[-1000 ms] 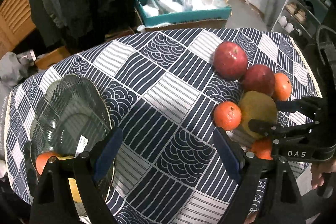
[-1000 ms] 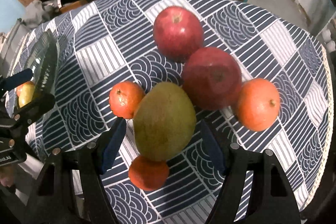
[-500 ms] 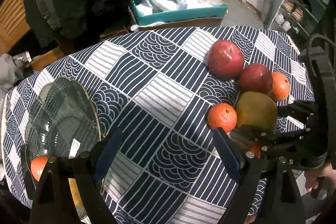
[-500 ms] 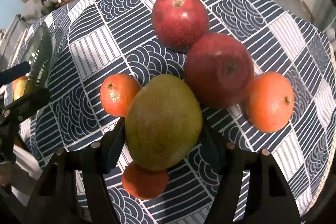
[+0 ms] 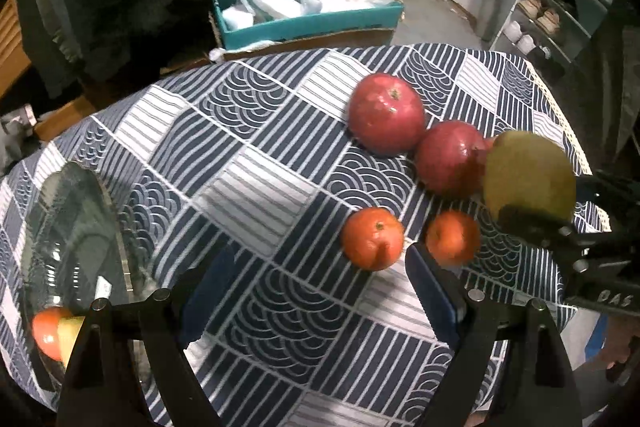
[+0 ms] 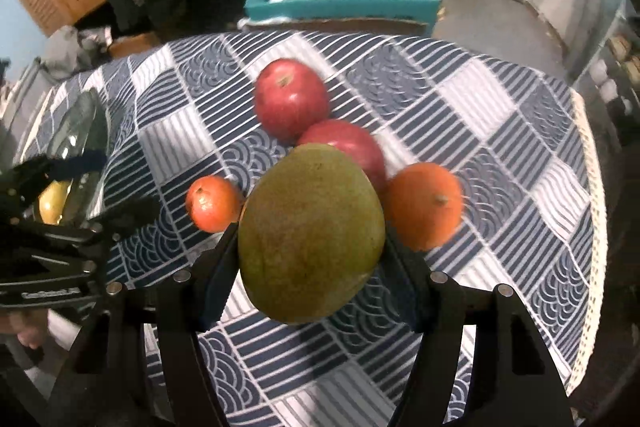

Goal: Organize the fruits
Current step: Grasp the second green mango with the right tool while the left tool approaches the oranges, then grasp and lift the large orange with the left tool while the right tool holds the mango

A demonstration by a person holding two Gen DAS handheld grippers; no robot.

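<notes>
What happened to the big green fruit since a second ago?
The right gripper closed its fingers on the mango and lifted it off the tablecloth, uncovering the small orange beneath. The left gripper stayed open and empty. The two apples and the other oranges kept their places, and the glass plate still holds its fruit.

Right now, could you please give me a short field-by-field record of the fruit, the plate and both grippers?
right gripper: shut on the mango, held above the cloth
left gripper: open, nothing between its fingers
apples: two red, touching
oranges on cloth: three
glass plate: holds an orange fruit and a yellow one
surface: patterned tablecloth
</notes>
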